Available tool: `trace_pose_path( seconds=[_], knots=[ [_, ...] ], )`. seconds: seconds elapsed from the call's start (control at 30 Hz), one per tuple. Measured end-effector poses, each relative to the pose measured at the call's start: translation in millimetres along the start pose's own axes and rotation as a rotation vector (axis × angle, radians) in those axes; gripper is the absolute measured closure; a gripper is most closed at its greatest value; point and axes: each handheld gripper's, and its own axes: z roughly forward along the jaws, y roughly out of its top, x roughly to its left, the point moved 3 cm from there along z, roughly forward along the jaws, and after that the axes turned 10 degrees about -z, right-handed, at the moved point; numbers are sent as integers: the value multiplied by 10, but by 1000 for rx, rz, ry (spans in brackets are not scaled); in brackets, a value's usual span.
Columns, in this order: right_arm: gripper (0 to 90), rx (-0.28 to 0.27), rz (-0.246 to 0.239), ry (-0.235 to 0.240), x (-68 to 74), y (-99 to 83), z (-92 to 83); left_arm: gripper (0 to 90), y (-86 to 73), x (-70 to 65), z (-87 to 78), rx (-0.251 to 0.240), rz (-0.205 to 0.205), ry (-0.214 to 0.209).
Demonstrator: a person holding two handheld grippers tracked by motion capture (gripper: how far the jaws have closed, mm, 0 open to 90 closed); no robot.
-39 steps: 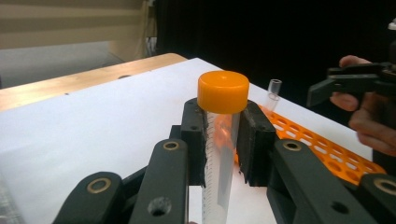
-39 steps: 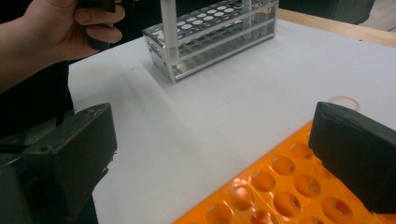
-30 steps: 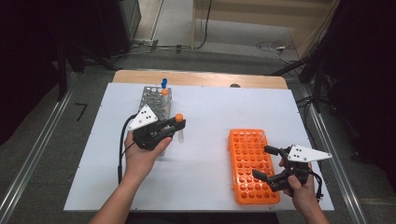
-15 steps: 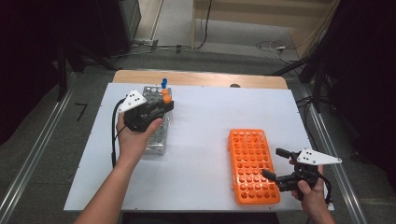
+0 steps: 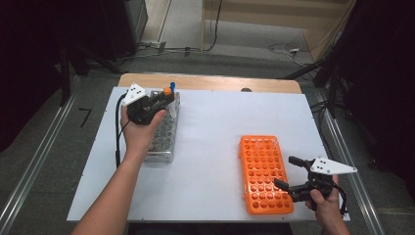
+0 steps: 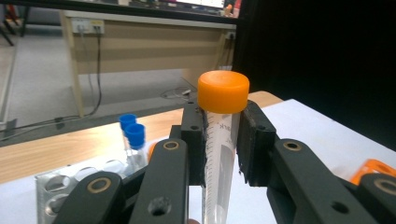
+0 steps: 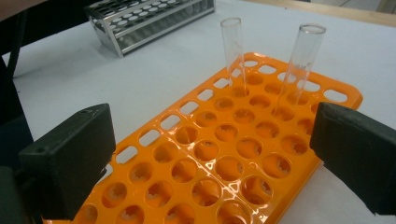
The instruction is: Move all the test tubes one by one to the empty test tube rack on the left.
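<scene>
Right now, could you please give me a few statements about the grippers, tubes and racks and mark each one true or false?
1. The left gripper is shut on the orange-capped tube. True.
2. The right gripper is clamped on a tube. False: its jaws stand open and empty at the orange rack.
3. Two uncapped clear tubes stand in the orange rack. True.
4. The metal rack lies at the right side of the table. False: it lies at the left, under the left hand.
5. Blue-capped tubes stand in the metal rack. True.

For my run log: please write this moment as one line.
left hand-held gripper: shut on orange-capped tube | right hand-held gripper: open, over orange rack
</scene>
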Motion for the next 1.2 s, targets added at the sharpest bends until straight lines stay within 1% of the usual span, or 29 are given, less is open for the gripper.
trace_pose_path(
  seconds=[0.07,0.17,0.23,0.3,0.4,0.5,0.67,0.77,0.87,0.97,1.07,1.17,1.2],
  knots=[
    [0,-16,-5,3,-4,1,-17,749,9,34,31,-10,-4,16],
    [0,-18,-2,0,-15,-7,-30,749,12,92,74,-22,-24,39],
    [0,-17,-1,1,-17,-12,-28,749,1,125,104,-26,-28,57],
    [0,-13,-3,6,-17,-16,-22,749,-20,150,137,-22,-33,63],
    [0,-8,-3,8,-9,-20,-12,749,-51,173,185,-16,-25,77],
    [0,-6,-3,10,-10,-25,-8,749,-72,190,227,-18,-28,87],
    [0,-9,3,7,-15,-25,-15,749,-120,207,276,11,-6,119],
    [0,-8,2,7,-17,-28,-16,749,-143,211,291,30,-3,138],
    [0,-8,1,8,-17,-28,-14,747,-175,206,305,64,3,151],
    [0,-5,1,8,-16,-30,-13,744,-213,189,323,106,26,170],
    [0,-3,3,10,-20,-35,-9,740,-225,184,327,131,23,178],
    [0,-1,6,11,-25,-39,-8,722,-224,189,320,136,7,176],
    [0,-1,7,11,-26,-41,-6,700,-223,191,315,138,3,167]
  ],
)
